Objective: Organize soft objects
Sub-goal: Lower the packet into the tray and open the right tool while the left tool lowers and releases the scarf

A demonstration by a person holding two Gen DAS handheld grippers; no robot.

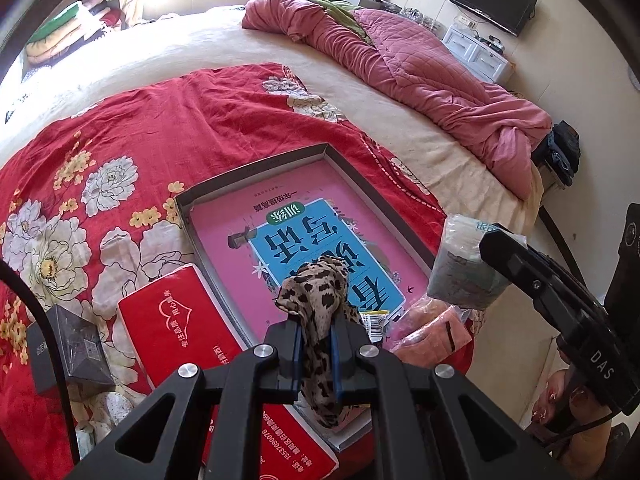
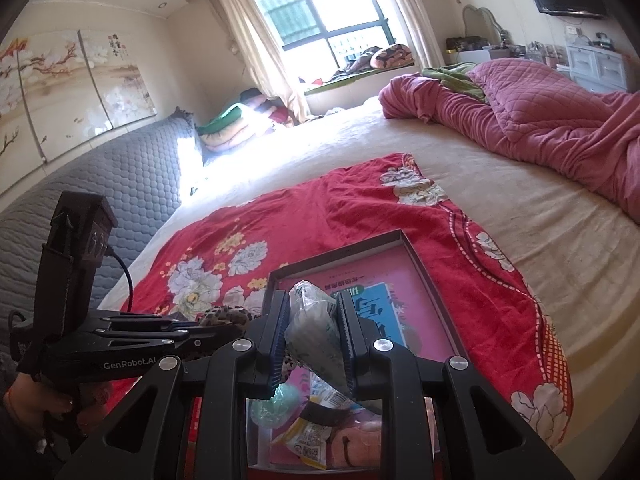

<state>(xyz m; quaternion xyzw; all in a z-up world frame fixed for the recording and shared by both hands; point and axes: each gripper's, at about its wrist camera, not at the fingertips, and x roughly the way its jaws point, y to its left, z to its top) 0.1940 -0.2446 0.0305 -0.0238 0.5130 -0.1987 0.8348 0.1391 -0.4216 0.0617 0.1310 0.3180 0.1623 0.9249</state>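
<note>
My left gripper (image 1: 315, 330) is shut on a leopard-print cloth (image 1: 316, 300), held above the near end of a shallow grey box (image 1: 256, 168) that has a pink and blue book (image 1: 320, 240) lying in it. My right gripper (image 2: 313, 312) is shut on a pale green plastic tissue pack (image 2: 314, 332), held over the same box (image 2: 340, 248). The pack also shows in the left wrist view (image 1: 464, 268), at the box's right edge. A pink soft item (image 1: 432, 332) and small packets (image 2: 308, 440) lie at the box's near end.
The box sits on a red floral blanket (image 1: 160, 120) spread on a cream bed (image 2: 520, 220). A red tissue pack (image 1: 176, 320) and a dark small box (image 1: 72, 352) lie left of the grey box. A crumpled pink quilt (image 1: 420, 64) lies at the far right.
</note>
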